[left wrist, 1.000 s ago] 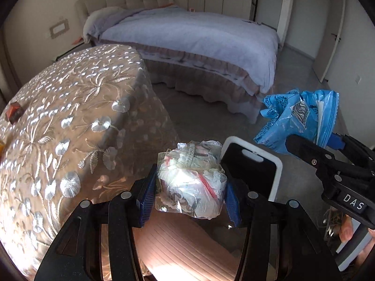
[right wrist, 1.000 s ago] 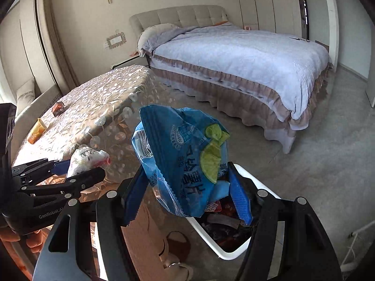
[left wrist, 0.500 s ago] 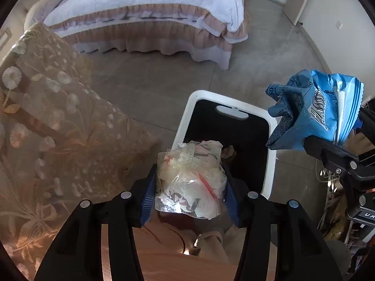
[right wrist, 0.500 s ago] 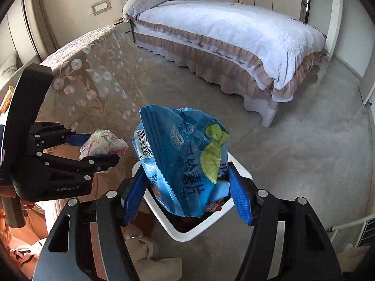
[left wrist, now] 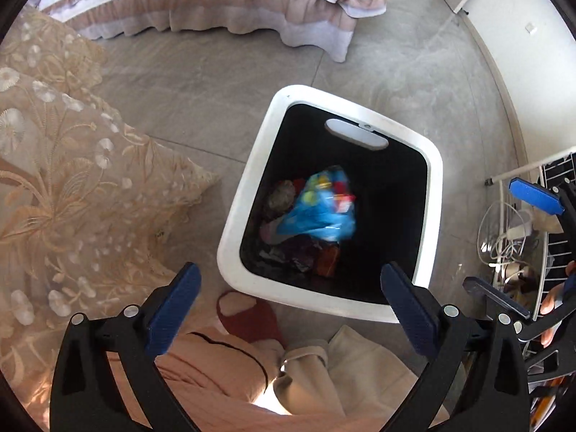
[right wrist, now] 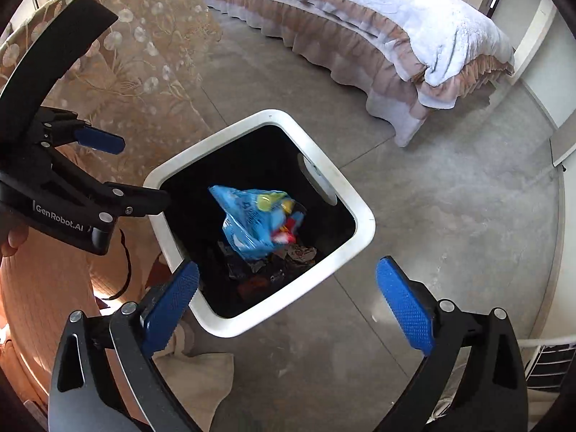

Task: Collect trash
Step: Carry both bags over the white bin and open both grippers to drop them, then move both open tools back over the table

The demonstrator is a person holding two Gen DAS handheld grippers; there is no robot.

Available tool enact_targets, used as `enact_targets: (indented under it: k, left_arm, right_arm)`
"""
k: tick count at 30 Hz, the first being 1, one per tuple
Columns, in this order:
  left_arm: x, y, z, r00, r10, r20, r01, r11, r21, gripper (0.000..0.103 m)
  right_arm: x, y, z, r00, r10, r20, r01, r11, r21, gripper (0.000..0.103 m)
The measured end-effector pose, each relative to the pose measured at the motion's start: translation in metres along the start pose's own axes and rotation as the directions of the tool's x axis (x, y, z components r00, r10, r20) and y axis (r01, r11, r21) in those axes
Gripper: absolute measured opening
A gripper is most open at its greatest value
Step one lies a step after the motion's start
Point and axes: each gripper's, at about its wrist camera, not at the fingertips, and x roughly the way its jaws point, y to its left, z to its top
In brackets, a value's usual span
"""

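Both grippers point steeply down over the bin with their jaws opening, already spread wide and with nothing between the blue pads: the left gripper frames the near rim, and the right gripper frames the near corner. The blue snack bag is blurred inside the white waste bin, over the darker wrappers at the bottom, so it looks to be dropping or just landing there. I cannot make out any other freshly dropped piece among that litter. The bin stands on the grey floor, close beside the embroidered tablecloth and well apart from the bed. The main risk from here, as I judge it, is that the light, air-filled bag catches on the rim or settles high enough to spill when the next piece goes in. A careless lift could also knock a spread finger against the rim and shift or tip the bin. The grippers are near each other, so drawing them back together could make them collide.
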Motion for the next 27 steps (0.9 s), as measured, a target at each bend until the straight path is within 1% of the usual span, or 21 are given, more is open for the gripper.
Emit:
enact_targets:
  k: [5,9,16,20,22,24,25,27]
  left_arm:
    - [-0.007,0.0,0.001,1.0,-0.002,0.019,0.001,1.0,0.007,0.098]
    - [-0.017,-0.002,-0.001,0.999,0.008,0.046,-0.008,1.0,0.011,0.098]
    - [-0.046,-0.005,-0.004,0.994,0.01,0.11,-0.012,1.0,0.009,0.098]
    - [-0.069,-0.008,-0.008,0.987,0.019,0.159,-0.022,1.0,0.017,0.098]
    - [-0.086,-0.009,-0.011,0.979,0.041,0.2,-0.046,0.999,0.022,0.098]
    - [-0.105,-0.009,-0.016,0.966,0.068,0.25,-0.075,0.997,0.017,0.098]
    - [-0.116,-0.008,-0.018,0.957,0.085,0.278,-0.091,0.996,0.01,0.098]
    - [-0.139,-0.004,-0.024,0.933,0.123,0.339,-0.126,0.992,-0.012,0.098]
  right_arm:
    - [0.0,0.0,0.003,1.0,0.01,0.022,-0.01,1.0,0.018,0.098]
    - [-0.008,0.002,0.01,0.998,0.02,0.057,-0.021,1.0,0.014,0.098]
    - [-0.031,0.01,0.018,0.994,0.03,0.11,-0.03,1.0,-0.002,0.098]
    - [-0.046,0.014,0.021,0.989,0.03,0.145,-0.03,1.0,-0.008,0.098]
    - [-0.058,0.017,0.024,0.984,0.029,0.174,-0.027,1.0,-0.013,0.098]
    - [-0.07,0.021,0.027,0.978,0.033,0.207,-0.03,0.999,-0.019,0.098]
    - [-0.078,0.024,0.029,0.973,0.037,0.229,-0.032,0.999,-0.024,0.098]
    - [-0.093,0.03,0.034,0.961,0.051,0.273,-0.043,0.998,-0.035,0.098]
